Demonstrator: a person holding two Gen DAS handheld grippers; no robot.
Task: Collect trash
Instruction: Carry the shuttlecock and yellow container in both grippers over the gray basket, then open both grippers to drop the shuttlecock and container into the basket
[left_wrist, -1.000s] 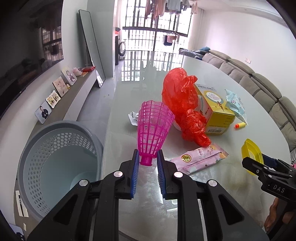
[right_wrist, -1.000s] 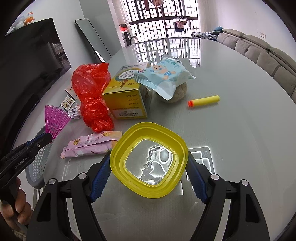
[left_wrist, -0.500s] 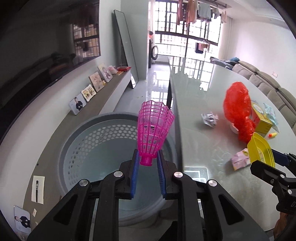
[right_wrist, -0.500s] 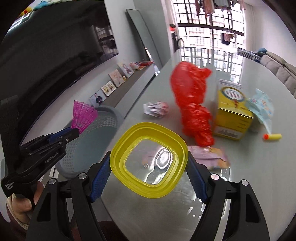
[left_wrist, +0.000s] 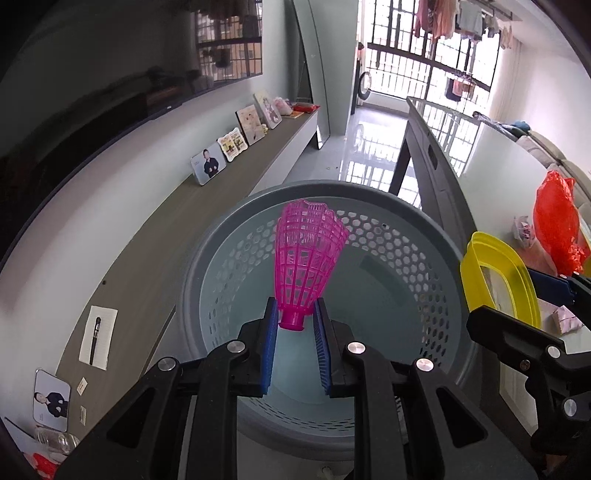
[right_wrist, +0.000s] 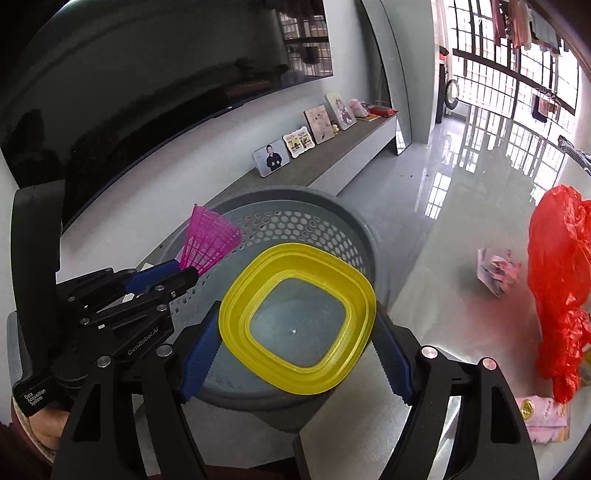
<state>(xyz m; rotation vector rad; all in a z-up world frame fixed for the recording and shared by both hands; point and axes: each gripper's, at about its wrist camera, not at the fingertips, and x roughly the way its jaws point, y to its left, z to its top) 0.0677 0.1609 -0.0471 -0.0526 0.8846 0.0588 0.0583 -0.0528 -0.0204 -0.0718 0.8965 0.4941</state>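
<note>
My left gripper (left_wrist: 295, 325) is shut on the base of a pink plastic shuttlecock (left_wrist: 308, 258) and holds it over the open mouth of the grey perforated basket (left_wrist: 406, 221). The shuttlecock (right_wrist: 208, 243) and that gripper (right_wrist: 184, 273) also show at the left of the right wrist view. My right gripper (right_wrist: 295, 328) is shut on a yellow square lid (right_wrist: 236, 314) with a clear centre, held above the basket's (right_wrist: 295, 206) near rim beside the table edge. The lid (left_wrist: 480, 266) appears at the right of the left wrist view.
On the glass table (right_wrist: 461, 229) lie a red plastic bag (right_wrist: 554, 266), a crumpled wrapper (right_wrist: 495, 273) and a pink packet (right_wrist: 543, 417). A low shelf (left_wrist: 207, 206) with photo frames runs along the wall behind the basket. A person's hand (right_wrist: 40, 432) grips the left tool.
Both grippers swung left off the table to over the basket, carrying the shuttlecock and the yellow lid. The table items slid to the right edge of both views.
</note>
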